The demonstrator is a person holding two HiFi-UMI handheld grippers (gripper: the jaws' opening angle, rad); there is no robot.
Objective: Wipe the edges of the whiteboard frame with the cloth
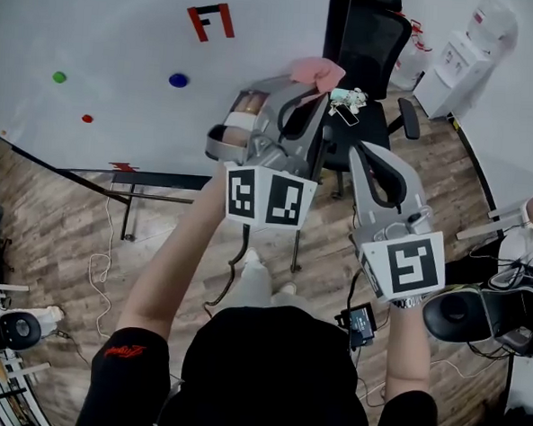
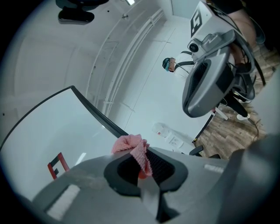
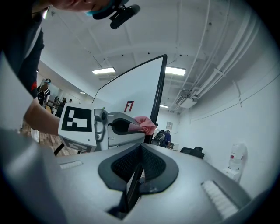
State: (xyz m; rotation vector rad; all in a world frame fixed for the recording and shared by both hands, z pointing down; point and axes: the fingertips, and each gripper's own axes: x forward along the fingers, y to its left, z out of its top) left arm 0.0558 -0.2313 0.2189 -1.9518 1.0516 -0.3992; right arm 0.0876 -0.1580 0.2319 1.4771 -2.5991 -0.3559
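The whiteboard (image 1: 125, 28) stands at the upper left, and its black frame edge (image 1: 337, 23) runs down its right side. My left gripper (image 1: 312, 83) is shut on a pink cloth (image 1: 317, 70), which is held right by that edge. In the left gripper view the cloth (image 2: 133, 148) bunches out of the shut jaws, and the frame (image 2: 98, 114) lies just behind it. My right gripper (image 1: 367, 155) hangs to the right, apart from the board, and is shut with nothing in it. The right gripper view shows the cloth (image 3: 145, 124) against the frame (image 3: 160, 94).
A black office chair (image 1: 374, 43) stands just right of the board's edge. A water dispenser (image 1: 466, 40) is at the far right. The board's stand legs (image 1: 151, 191) and cables (image 1: 101, 261) lie on the wooden floor. Gear (image 1: 490, 316) sits at the lower right.
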